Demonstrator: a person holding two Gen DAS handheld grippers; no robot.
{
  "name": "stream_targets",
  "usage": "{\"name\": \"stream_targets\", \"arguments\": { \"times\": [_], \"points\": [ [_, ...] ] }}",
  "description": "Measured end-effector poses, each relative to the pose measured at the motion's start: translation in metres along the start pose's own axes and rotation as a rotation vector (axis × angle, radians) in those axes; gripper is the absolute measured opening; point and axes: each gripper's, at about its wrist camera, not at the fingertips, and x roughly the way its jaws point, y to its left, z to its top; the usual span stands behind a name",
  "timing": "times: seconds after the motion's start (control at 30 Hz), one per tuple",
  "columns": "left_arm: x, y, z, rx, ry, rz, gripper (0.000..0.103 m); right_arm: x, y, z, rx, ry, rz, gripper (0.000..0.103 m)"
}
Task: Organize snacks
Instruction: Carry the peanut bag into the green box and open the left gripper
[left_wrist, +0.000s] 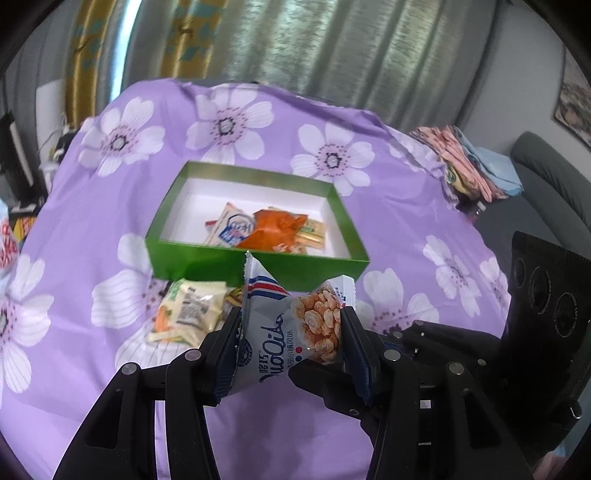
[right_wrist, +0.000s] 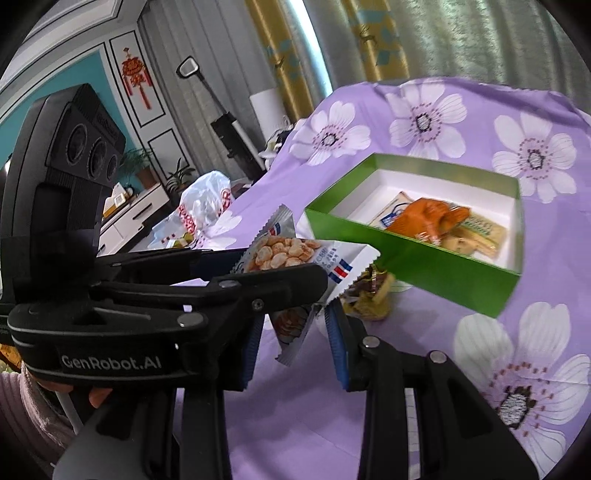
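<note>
My left gripper (left_wrist: 291, 325) is shut on a white snack packet (left_wrist: 284, 325) with a red-blue stripe and orange puffs printed on it, held above the cloth just in front of the green box (left_wrist: 258, 264). The box holds several snacks, among them an orange packet (left_wrist: 275, 230). A pale yellow-green packet (left_wrist: 190, 310) lies on the cloth left of the held one. In the right wrist view the left gripper (right_wrist: 306, 266) crosses from the left with the same packet (right_wrist: 295, 254). My right gripper (right_wrist: 291, 332) is open just below it. A small yellow-brown snack (right_wrist: 369, 299) lies by the box (right_wrist: 424, 273).
A purple flowered cloth (left_wrist: 406, 229) covers the table. A pile of folded fabric (left_wrist: 469, 166) sits at its far right edge, a white plastic bag (right_wrist: 205, 206) at its left edge. Curtains hang behind; a sofa (left_wrist: 546, 184) stands at right.
</note>
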Motion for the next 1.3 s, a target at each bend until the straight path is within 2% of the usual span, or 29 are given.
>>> {"name": "stream_targets", "arguments": {
  "times": [0.3,0.67,1.17,1.3],
  "points": [
    [0.006,-0.029,0.01,0.061,-0.005,0.005,0.052,-0.021,-0.02,0.002,0.028,-0.046,-0.016,0.034],
    [0.026,-0.042,0.031,0.085,0.0,-0.002,0.052,-0.025,-0.044,0.011,0.051,-0.072,-0.039,0.034],
    [0.061,-0.027,0.078,0.075,-0.01,0.018,0.052,0.001,-0.077,0.052,0.04,-0.092,-0.085,0.034],
    [0.076,-0.016,0.087,0.06,-0.002,0.002,0.052,0.012,-0.087,0.061,0.043,-0.085,-0.088,0.034]
  ]
}}
